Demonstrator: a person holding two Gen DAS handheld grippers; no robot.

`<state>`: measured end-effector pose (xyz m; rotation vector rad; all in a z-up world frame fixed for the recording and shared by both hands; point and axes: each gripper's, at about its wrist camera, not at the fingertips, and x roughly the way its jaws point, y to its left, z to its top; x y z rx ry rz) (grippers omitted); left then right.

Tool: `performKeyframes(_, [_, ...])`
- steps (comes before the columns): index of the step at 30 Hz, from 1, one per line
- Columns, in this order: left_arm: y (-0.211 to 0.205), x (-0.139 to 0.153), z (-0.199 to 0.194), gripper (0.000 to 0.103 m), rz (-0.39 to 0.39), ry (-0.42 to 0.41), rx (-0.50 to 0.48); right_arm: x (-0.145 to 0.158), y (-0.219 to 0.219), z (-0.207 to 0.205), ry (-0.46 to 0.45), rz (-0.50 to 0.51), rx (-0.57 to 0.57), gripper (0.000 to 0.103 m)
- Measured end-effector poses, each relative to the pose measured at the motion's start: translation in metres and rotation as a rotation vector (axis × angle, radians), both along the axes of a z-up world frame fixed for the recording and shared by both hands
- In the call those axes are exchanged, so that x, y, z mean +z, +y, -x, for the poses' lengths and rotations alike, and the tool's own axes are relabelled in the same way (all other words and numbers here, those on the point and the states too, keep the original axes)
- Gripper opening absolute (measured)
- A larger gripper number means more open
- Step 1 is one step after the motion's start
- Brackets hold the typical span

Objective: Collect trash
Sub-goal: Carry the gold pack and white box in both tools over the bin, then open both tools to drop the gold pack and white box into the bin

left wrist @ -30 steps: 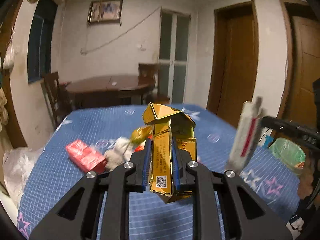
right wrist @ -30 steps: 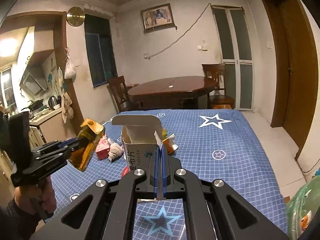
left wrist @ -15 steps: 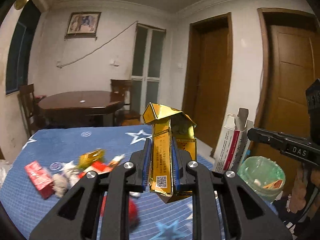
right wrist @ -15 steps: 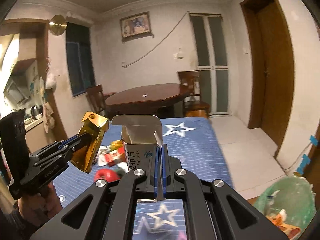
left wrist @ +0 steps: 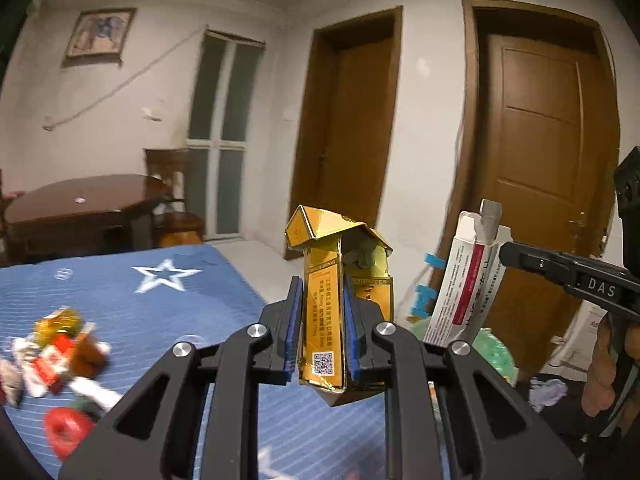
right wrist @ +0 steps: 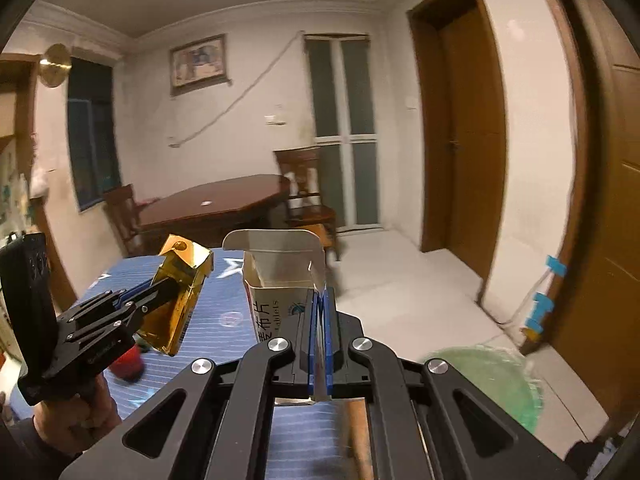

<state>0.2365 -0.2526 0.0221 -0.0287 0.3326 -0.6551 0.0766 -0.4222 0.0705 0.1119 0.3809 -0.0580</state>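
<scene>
My left gripper (left wrist: 322, 320) is shut on a crumpled gold cigarette pack (left wrist: 324, 312), held above the right edge of the blue star tablecloth (left wrist: 168, 292). The pack (right wrist: 180, 300) and left gripper (right wrist: 160, 292) also show in the right wrist view. My right gripper (right wrist: 319, 332) is shut on the flap of an open white tablet box (right wrist: 280, 300); the box (left wrist: 466, 276) also shows at right in the left wrist view. A green-lined trash bin (right wrist: 492, 384) stands on the floor at lower right, also seen behind the left gripper (left wrist: 494, 350).
More trash lies on the cloth at left: wrappers and tissue (left wrist: 52, 352) and a red round thing (left wrist: 66, 432). A dark wooden table (right wrist: 216, 208) with chairs stands behind. Brown doors (left wrist: 540, 184) line the right wall. Bare floor (right wrist: 400, 276) lies right of the table.
Both grippers have swung right with their items, away from the trash pile and towards the table's right edge. The green bin has come closer in both views.
</scene>
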Motion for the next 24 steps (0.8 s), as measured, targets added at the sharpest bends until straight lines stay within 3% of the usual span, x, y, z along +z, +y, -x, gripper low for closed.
performKeyframes(12, [-0.124, -0.038, -0.008, 0.018, -0.063, 0.108, -0.194, -0.048, -0.148, 0.025, 0.106, -0.03, -0.187, 0.004])
performKeyframes(18, [-0.169, -0.069, -0.013, 0.018, -0.129, 0.17, -0.238, -0.086, -0.192, 0.017, 0.171, -0.061, -0.24, 0.004])
performKeyframes(24, [-0.195, -0.093, -0.014, 0.018, -0.172, 0.216, -0.268, -0.127, -0.206, 0.003, 0.23, -0.095, -0.26, 0.004])
